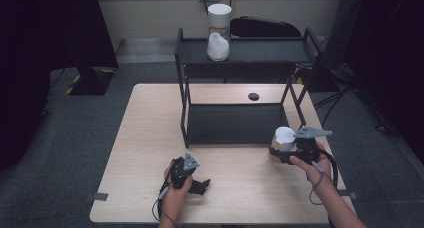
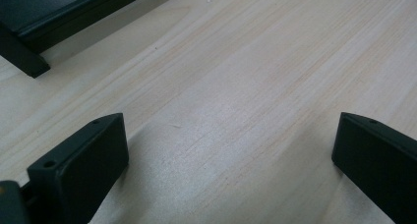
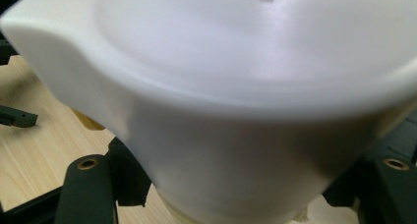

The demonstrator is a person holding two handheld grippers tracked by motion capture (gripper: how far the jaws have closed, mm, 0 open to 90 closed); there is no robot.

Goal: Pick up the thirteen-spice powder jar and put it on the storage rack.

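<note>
A jar with a white lid (image 1: pixel 283 137) and pale yellowish contents sits between the jaws of my right gripper (image 1: pixel 279 153), just in front of the right front leg of the black shelf. In the right gripper view the white lid (image 3: pixel 236 76) looms close, and the right gripper (image 3: pixel 242 163) is shut on the jar body below it, one black jaw on each side. My left gripper (image 1: pixel 201 185) rests low over the table near the front edge. Its jaws stand wide apart in the left gripper view (image 2: pixel 231 155) with bare wood between them.
A black two-level shelf (image 1: pixel 240 50) stands on the wooden table (image 1: pixel 150 138), its lower tray (image 1: pixel 235 123) bare. A second white-lidded jar (image 1: pixel 219 33) with white contents stands on the upper level. A round black hole (image 1: pixel 253 96) lies behind the tray.
</note>
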